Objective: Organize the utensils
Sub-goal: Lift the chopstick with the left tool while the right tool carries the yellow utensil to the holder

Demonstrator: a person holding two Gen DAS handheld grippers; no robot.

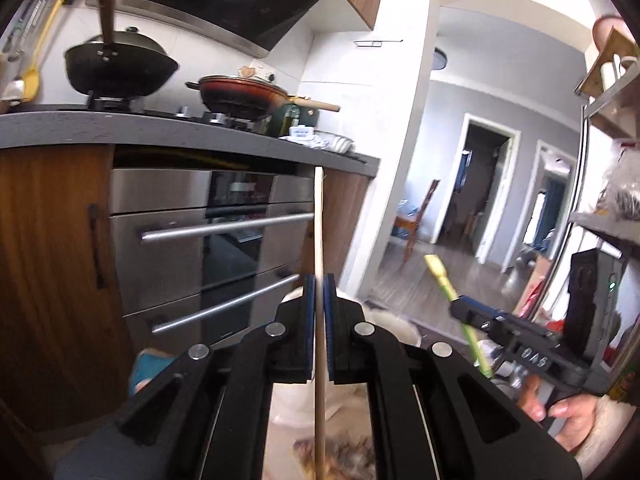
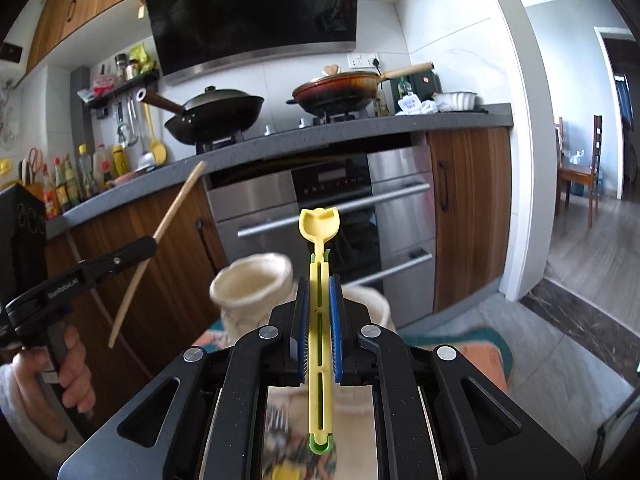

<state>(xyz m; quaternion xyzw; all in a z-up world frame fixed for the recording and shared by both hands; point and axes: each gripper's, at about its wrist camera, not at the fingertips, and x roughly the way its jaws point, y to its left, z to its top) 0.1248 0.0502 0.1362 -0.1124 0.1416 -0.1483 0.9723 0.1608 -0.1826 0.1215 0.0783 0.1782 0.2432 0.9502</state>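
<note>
My left gripper (image 1: 319,280) is shut on a thin wooden chopstick (image 1: 318,220) that stands upright between its blue pads; the chopstick (image 2: 176,208) and that gripper (image 2: 150,242) also show at the left of the right wrist view. My right gripper (image 2: 319,280) is shut on a yellow and green plastic utensil (image 2: 320,240) with a small scoop-like head pointing up. In the left wrist view the same utensil (image 1: 440,276) slants through the right gripper (image 1: 460,304). A cream holder (image 2: 252,280) sits blurred just beyond and below the right gripper.
A grey kitchen counter (image 2: 360,132) carries a black wok (image 2: 216,114) and a red pan (image 2: 336,94) on the stove. Below are a steel oven (image 2: 332,208) and wooden cabinet doors (image 2: 472,208). Bottles (image 2: 68,184) line the left counter. A doorway (image 1: 480,200) opens to the right.
</note>
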